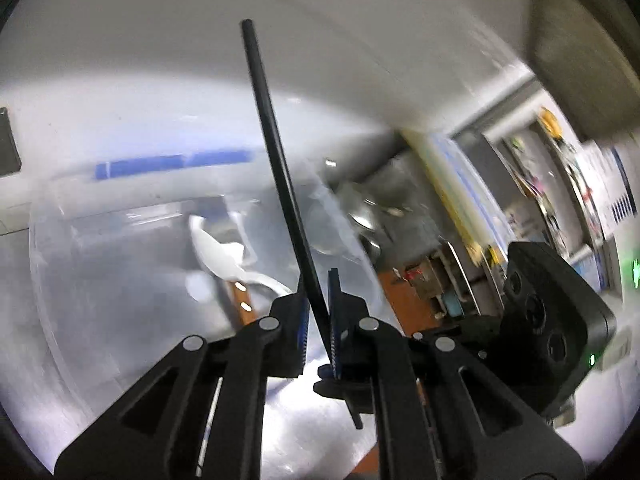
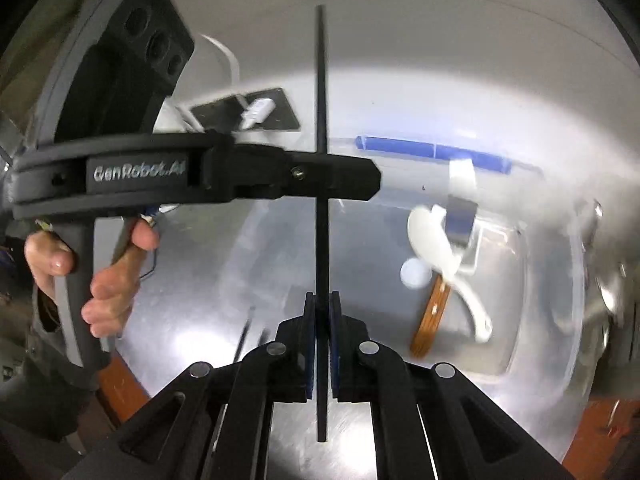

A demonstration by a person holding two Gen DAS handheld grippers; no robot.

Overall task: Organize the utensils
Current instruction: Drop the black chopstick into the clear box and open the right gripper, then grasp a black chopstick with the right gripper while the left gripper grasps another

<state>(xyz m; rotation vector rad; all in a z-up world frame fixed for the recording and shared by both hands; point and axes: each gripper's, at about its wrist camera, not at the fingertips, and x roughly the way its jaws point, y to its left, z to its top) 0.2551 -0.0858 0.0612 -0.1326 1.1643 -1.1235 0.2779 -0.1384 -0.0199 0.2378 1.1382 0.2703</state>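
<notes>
Steel counter (image 2: 180,320); clear bin (image 2: 552,320) holds white spoon (image 2: 434,240). Above bin, left gripper (image 1: 318,300) and right gripper (image 2: 322,312) each clamp black chopstick (image 1: 276,152), (image 2: 321,120); drop-off pending.

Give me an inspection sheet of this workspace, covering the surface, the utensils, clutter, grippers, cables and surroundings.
Surface: shiny metal tabletop, glare patches.
Job's things: a black chopstick in the left gripper; another black chopstick in the right gripper; white spoon and wooden-handled utensil in a clear plastic container.
Clutter: blue-handled tool behind the container.
Grippers: both jaws shut on chopsticks.
Cables: white cable.
Surroundings: blurred shelves.
</notes>
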